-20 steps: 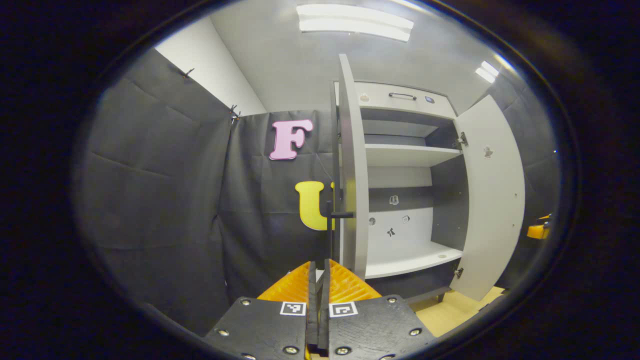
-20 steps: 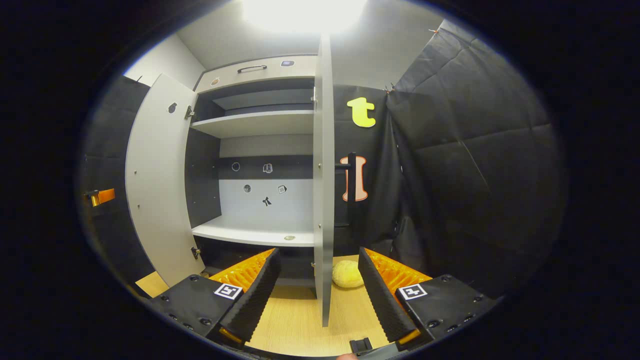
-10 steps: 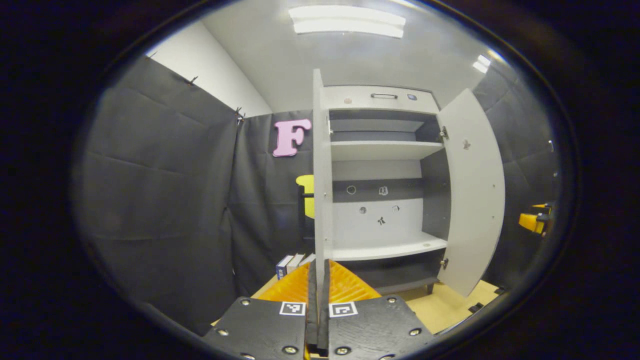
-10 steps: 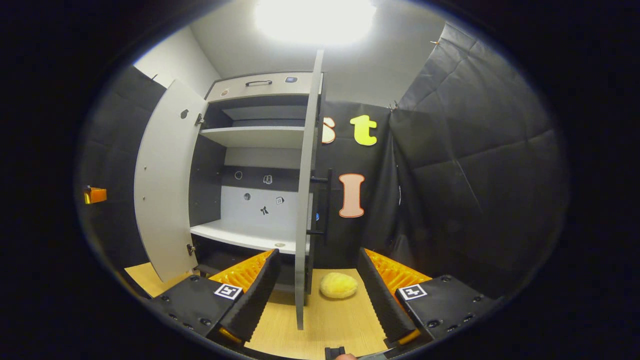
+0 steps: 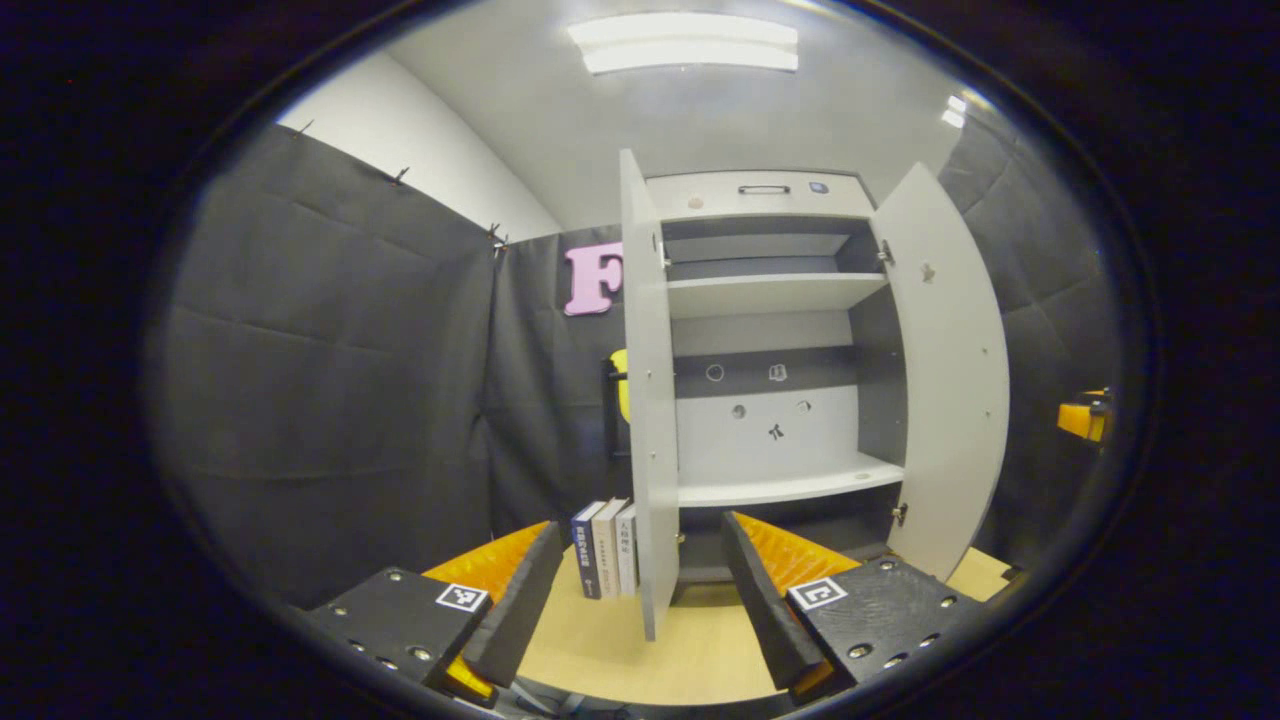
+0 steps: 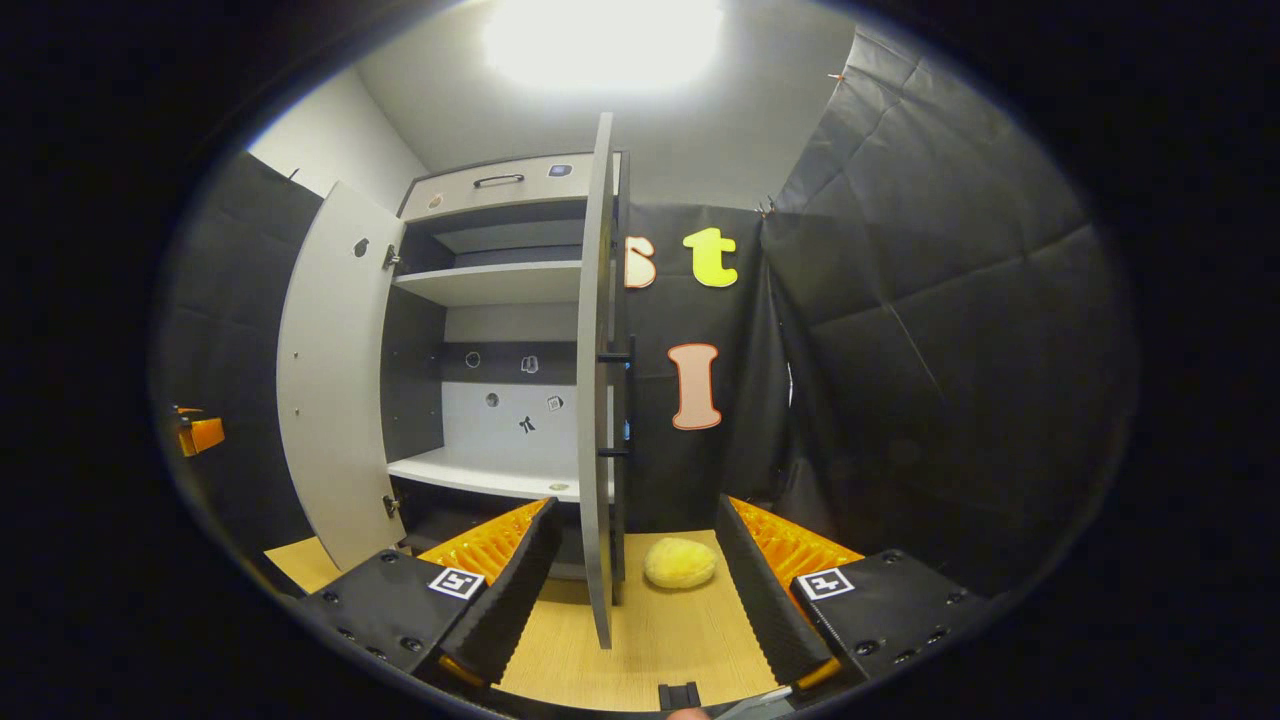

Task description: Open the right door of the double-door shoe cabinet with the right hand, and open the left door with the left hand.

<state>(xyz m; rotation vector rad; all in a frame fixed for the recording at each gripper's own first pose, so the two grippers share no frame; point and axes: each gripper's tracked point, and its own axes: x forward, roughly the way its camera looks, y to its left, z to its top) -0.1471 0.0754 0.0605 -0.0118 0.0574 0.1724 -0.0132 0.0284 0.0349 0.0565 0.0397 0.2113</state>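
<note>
The grey shoe cabinet [image 5: 770, 295] stands with both doors swung wide. In the left gripper view the left door [image 5: 648, 400] faces me edge-on, its black handle [image 5: 612, 410] behind it, and the right door [image 5: 945, 370] hangs open farther right. My left gripper [image 5: 642, 525] is open, short of the left door's lower edge and touching nothing. In the right gripper view the right door [image 6: 597, 400] is edge-on with its black handle [image 6: 620, 400] beside it, and the left door [image 6: 335, 370] is open at the left. My right gripper [image 6: 638, 503] is open and holds nothing.
Three books [image 5: 605, 548] stand on the wooden floor [image 5: 600, 650] left of the cabinet. A yellow rounded object [image 6: 680, 563] lies on the floor right of it. Black cloth walls close in on both sides. The cabinet's shelves [image 6: 490, 470] are bare.
My left gripper has gone from shut to open and drawn back from the left door. The right gripper stayed open and backed away slightly. Both doors stay open.
</note>
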